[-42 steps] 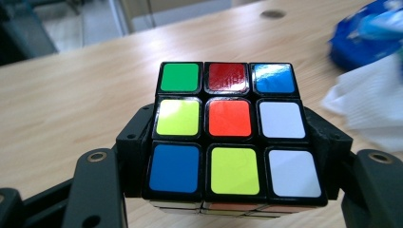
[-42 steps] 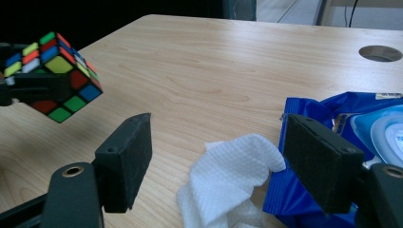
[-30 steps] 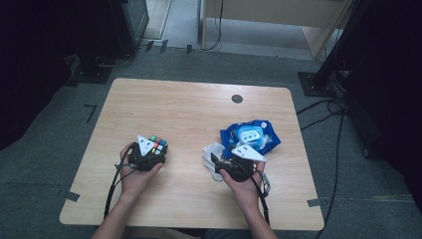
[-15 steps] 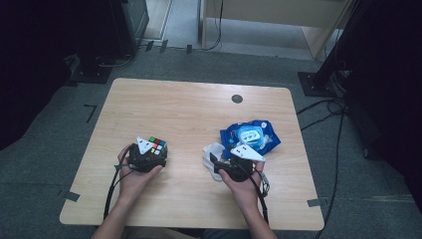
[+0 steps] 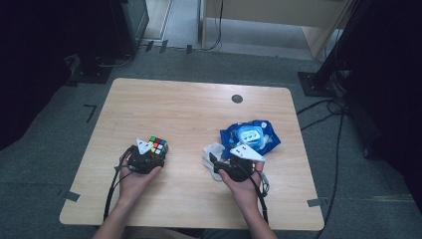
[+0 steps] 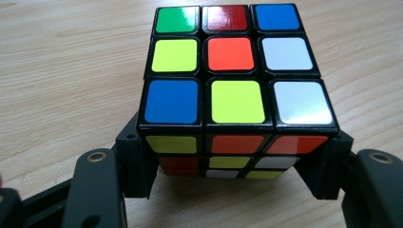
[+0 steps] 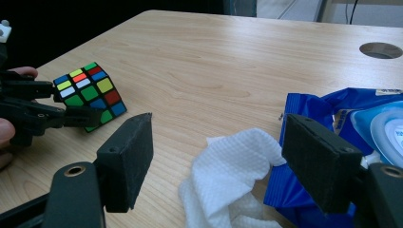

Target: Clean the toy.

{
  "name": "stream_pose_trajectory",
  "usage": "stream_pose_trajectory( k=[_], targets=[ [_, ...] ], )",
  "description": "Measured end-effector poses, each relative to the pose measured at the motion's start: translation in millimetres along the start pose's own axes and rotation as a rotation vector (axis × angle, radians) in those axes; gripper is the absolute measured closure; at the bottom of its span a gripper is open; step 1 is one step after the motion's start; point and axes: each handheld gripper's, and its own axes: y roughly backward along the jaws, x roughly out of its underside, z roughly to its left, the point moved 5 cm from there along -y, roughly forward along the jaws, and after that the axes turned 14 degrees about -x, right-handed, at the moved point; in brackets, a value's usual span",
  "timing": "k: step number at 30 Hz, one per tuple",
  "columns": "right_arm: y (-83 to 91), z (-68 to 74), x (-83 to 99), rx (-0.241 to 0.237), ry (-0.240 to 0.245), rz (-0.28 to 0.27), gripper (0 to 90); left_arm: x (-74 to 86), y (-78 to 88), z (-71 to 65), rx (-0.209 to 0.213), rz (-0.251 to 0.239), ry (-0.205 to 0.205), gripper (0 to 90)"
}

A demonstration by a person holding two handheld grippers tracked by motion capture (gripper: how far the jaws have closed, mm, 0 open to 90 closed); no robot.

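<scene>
Gripping the puzzle cube (image 6: 236, 90) by its lower sides, the left gripper (image 6: 233, 166) has just closed again and pins it on the table's (image 5: 199, 109) left side. To the right, the right gripper (image 7: 216, 156) hangs wide open over the white wipe (image 7: 228, 175), pulled from the blue wipe pack (image 5: 251, 135) but not yet grasped, so I judge any wiping of the cube remains

A blue wipes packet (image 5: 251, 135) lies on the wooden desk (image 5: 189, 107), near a round cable hole (image 5: 237, 98).
</scene>
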Motion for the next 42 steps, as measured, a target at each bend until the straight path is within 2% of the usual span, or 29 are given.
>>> stream_pose_trajectory(
  k=[2, 3, 4, 6, 10, 13, 15, 19, 22, 27, 33, 42],
  targets=[
    [0.5, 0.6, -1.2, -0.01, -0.002, 0.0, 25.0, -3.6, 5.3, 0.6, 0.021, -0.011, 0.009, 17.6],
    [1.4, 1.0, -2.2, -0.011, -0.004, 0.0, 24.4, -5.2, 9.0, 1.2, 0.029, -0.018, 0.011, 13.5],
    [2.7, 1.5, -3.4, -0.017, -0.005, -0.003, 23.7, -6.6, 12.6, 1.6, 0.036, -0.024, 0.017, 13.2],
    [5.5, 1.5, -5.6, -0.034, 0.008, -0.001, 21.3, -8.4, 18.3, 3.9, 0.024, -0.022, 0.012, 11.2],
    [15.9, -1.4, -11.4, -0.047, -0.005, 0.003, 19.1, -8.0, 33.7, 11.4, 0.025, 0.004, 0.006, 11.2],
    [27.5, -5.9, -14.5, -0.04, -0.024, -0.005, 18.8, -6.6, 46.3, 19.0, 0.017, -0.012, 0.005, 11.1],
    [32.9, -8.3, -14.2, -0.031, -0.018, 0.003, 18.6, -3.8, 54.6, 26.2, 0.01, -0.029, 0.009, 11.1],
    [46.8, -13.5, -14.0, -0.016, -0.018, -0.001, 18.6, 6.5, 64.8, 42.8, -0.011, -0.05, 0.035, 11.1],
    [56.7, -18.1, -11.9, -0.007, -0.02, -0.01, 18.6, 19.4, 67.6, 55.3, -0.028, -0.043, 0.045, 11.1],
    [69.6, -29.4, -1.1, 0.024, -0.027, 0.005, 18.6, 34.5, 72.0, 71.5, -0.052, -0.028, 0.044, 11.1],
    [88.9, -48.6, 15.8, 0.072, -0.063, 0.013, 18.8, 50.9, 73.9, 87.8, -0.084, 0.003, 0.044, 11.1],
    [125.5, -77.4, 41.6, 0.157, -0.101, 0.034, 18.7, 69.8, 76.7, 103.2, -0.118, 0.037, 0.039, 11.1]
  ],
)
